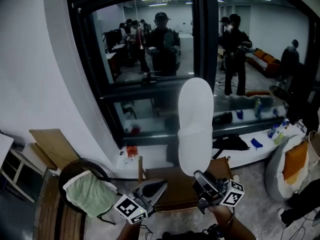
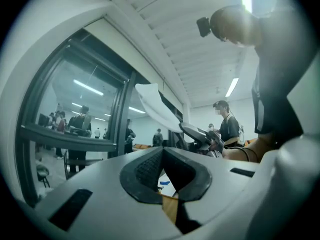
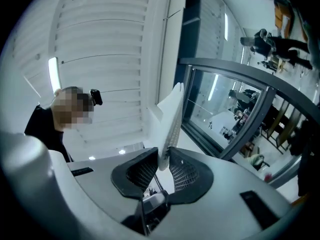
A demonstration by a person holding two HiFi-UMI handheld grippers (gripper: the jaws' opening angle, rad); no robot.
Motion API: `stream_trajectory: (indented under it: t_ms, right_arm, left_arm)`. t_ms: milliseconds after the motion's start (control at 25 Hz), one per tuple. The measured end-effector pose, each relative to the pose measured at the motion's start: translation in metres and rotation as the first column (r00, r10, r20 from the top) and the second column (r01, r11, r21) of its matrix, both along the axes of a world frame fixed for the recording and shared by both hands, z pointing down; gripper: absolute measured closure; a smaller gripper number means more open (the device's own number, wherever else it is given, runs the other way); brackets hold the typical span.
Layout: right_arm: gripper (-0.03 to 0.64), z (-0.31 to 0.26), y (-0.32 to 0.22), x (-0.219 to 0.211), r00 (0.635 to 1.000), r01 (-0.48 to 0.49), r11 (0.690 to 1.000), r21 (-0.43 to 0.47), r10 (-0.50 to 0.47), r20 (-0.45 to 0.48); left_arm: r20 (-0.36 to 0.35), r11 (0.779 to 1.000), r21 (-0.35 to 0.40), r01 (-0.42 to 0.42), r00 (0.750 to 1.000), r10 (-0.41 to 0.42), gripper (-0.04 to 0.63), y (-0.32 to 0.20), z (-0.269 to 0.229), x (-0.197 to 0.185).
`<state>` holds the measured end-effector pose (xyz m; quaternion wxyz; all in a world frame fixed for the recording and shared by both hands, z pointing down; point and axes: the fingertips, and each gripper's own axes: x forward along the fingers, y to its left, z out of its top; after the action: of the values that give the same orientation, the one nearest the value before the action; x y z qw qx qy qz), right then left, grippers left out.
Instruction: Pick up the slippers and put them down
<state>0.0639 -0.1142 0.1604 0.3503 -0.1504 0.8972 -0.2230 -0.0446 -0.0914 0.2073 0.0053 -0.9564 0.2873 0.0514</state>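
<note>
White slipper [image 1: 196,129] is up in the air in front of the window [image 1: 150,44], standing on end with its sole facing the camera. The right tool [image 1: 202,180] is clamped on its lower edge, both pads on the thin sole [image 3: 170,129]. Judged step: carry, then set down. The slipper is long above the grip, so keep the clamp firm, tip it sole-down and lower slowly before letting go. Right hand [image 1: 220,214] is low, tool angled upward. The left tool [image 1: 157,186] is just beside it, about level, jaws apart and empty.
</note>
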Motion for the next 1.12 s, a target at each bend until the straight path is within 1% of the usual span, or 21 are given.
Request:
stream_trajectory:
  t_ms: [120, 200, 400, 560, 800, 960, 1120]
  right_arm:
    - [0.541, -0.012, 0.0, 0.003, 1.0, -0.012, 0.999, 0.033, 0.012, 0.001]
    - [0.542, -0.014, 0.002, 0.006, 1.0, -0.02, 0.999, 0.043, 0.02, 0.008]
    - [0.543, -0.011, 0.001, 0.001, 1.0, -0.023, 0.999, 0.041, 0.022, 0.012]
    - [0.542, -0.002, -0.002, -0.001, 1.0, -0.017, 1.0, 0.022, 0.017, 0.007]
    - [0.541, 0.005, -0.006, -0.006, 1.0, 0.006, 1.0, -0.016, -0.005, 0.01]
    - [0.541, 0.008, -0.009, -0.007, 1.0, 0.017, 0.999, -0.03, -0.017, 0.007]
    - [0.541, 0.013, -0.011, -0.008, 0.999, 0.033, 0.998, -0.045, -0.032, 0.012]
  left_arm:
    - [0.015, 0.998, 0.055, -0.015, 1.0, 0.014, 0.592, 0.002, -0.016, 0.003]
    - [0.022, 0.997, 0.066, -0.028, 0.999, 0.027, 0.592, 0.004, -0.019, 0.005]
    - [0.017, 0.997, 0.064, -0.039, 0.999, 0.038, 0.592, 0.001, -0.016, 0.002]
    - [0.02, 0.997, 0.057, -0.047, 0.999, 0.046, 0.592, 0.001, -0.012, 0.001]
    - [0.009, 0.998, 0.046, -0.032, 0.999, 0.032, 0.592, 0.0, -0.01, -0.006]
    - [0.016, 0.998, 0.037, -0.043, 0.999, 0.043, 0.592, 0.0, -0.008, -0.003]
    - [0.008, 0.999, 0.026, -0.044, 0.999, 0.044, 0.592, -0.001, -0.005, -0.001]
